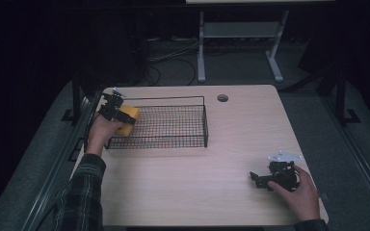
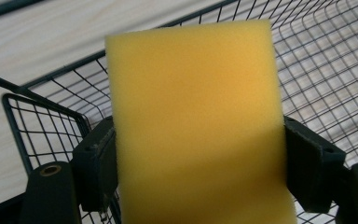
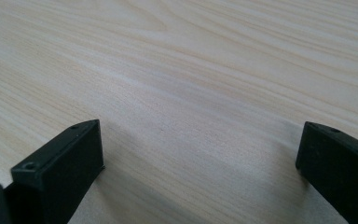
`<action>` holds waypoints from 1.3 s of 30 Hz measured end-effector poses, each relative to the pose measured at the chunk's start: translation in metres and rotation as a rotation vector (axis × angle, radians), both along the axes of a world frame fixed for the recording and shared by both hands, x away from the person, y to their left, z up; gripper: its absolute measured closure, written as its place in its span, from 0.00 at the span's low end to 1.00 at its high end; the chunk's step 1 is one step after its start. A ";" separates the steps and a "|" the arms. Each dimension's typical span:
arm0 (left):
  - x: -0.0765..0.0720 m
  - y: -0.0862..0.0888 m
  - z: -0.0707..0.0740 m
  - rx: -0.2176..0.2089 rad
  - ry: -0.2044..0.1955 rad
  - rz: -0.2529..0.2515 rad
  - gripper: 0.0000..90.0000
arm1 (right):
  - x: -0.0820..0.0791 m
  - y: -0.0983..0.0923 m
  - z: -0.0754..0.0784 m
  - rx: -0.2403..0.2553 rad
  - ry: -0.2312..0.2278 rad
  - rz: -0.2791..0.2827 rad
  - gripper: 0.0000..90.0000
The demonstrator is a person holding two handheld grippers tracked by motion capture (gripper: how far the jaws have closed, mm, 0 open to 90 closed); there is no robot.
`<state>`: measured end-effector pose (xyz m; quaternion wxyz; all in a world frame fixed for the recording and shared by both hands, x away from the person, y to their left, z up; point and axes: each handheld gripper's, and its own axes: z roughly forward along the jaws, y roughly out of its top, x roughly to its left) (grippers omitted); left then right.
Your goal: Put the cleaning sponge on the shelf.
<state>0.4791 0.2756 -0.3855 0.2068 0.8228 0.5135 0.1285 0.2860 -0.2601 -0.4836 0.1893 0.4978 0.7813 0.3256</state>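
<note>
Left tool (image 1: 123,115) is gripping a yellow rectangular foam sponge (image 1: 128,119), its two black jaws pressing on the sponge's long sides, as the left gripper view makes plain with the sponge (image 2: 196,126) standing upright between the pads. From the high view, this tool is hanging over the left end of the black wire mesh basket (image 1: 173,139), and the sponge is sitting just inside the basket's left wall, above its mesh floor; whether it is touching the floor I cannot tell. In the left gripper view the basket's (image 2: 326,60) grid is spreading out behind the sponge. A person's left hand (image 1: 100,132), in a plaid sleeve, is holding this tool just outside the basket's left wall.

Right tool (image 1: 257,179) is lying low on the pale wooden bench (image 1: 183,178), well apart from the basket, toward the near right corner. Its jaws are standing wide apart with nothing between them, bare wood (image 3: 182,84) showing in the gap.
</note>
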 end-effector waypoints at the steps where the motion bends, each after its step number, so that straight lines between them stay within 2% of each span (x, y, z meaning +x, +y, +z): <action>1: 0.001 0.000 -0.001 -0.001 0.005 0.002 0.25 | 0.000 0.000 0.000 0.000 0.000 0.000 0.00; 10: 0.001 0.002 -0.017 -0.011 0.032 0.018 0.25 | 0.000 0.000 0.000 0.000 0.000 0.000 0.00; 15: 0.001 0.000 -0.023 0.005 0.055 0.012 0.25 | 0.000 0.000 0.000 0.000 0.000 0.000 0.00; 22: -0.001 0.000 -0.031 0.005 0.071 0.010 0.25 | 0.000 0.000 0.000 0.000 0.000 0.000 0.00; 35: -0.001 -0.002 -0.031 0.005 0.081 -0.005 0.22 | 0.000 0.000 0.000 0.000 0.000 0.000 0.00; 39: -0.001 -0.002 -0.031 0.005 0.084 -0.006 0.19 | 0.000 0.000 0.000 0.000 0.000 0.000 0.00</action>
